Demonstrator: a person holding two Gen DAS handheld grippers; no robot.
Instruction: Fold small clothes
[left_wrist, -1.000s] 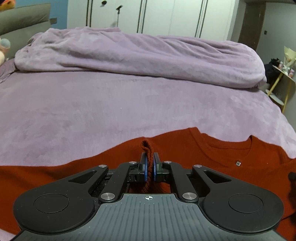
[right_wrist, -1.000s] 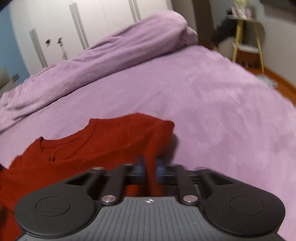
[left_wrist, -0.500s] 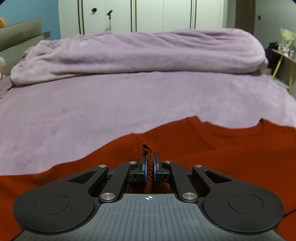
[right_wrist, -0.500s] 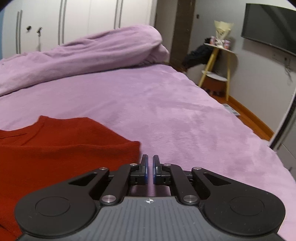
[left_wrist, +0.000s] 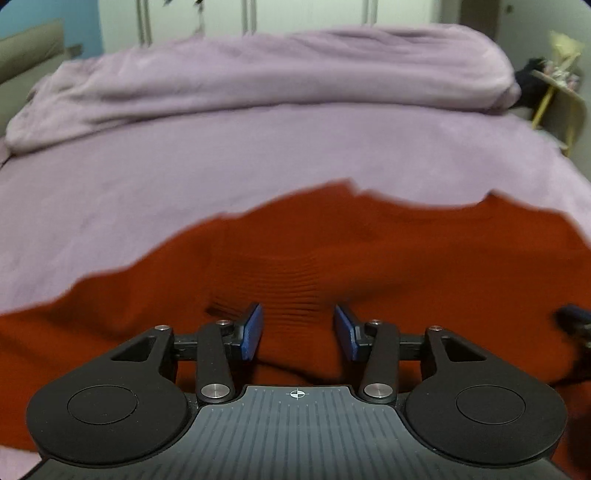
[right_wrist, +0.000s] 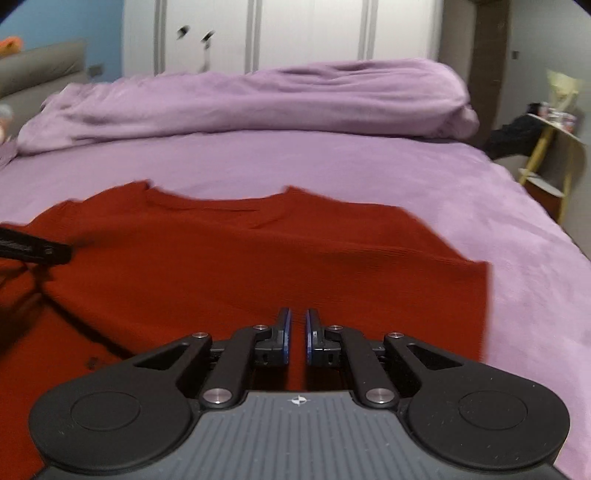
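**Sweater dead ahead of both grippers, long axis running side to side**

Lies flat on the purple bedspread (left_wrist: 258, 155): red knit sweater (left_wrist: 369, 258), neckline at the far edge, body spreading toward the cameras, one sleeve trailing off to the left in the left wrist view. Runs crosswise to both lines of sight, so any coming fold probably turns on a pull across that width or from near edge to neckline.

Hovers low over the left part of the knit: left gripper (left_wrist: 298, 332), jaws just been opening, now spread, blue pads (left_wrist: 253, 332) clear of the fabric, nothing pinched between them though cloth shows in the gap below.

Sits over the right half, near the folded right edge: right gripper (right_wrist: 296, 336), jaws pressed nearly together, empty, only a slit of red cloth visible beneath.

Looks nearer the straight right-hand edge on the right side, nearer the loose sleeve on the left. Shows motion blur in both views, so exact contact with the cloth cannot be told.
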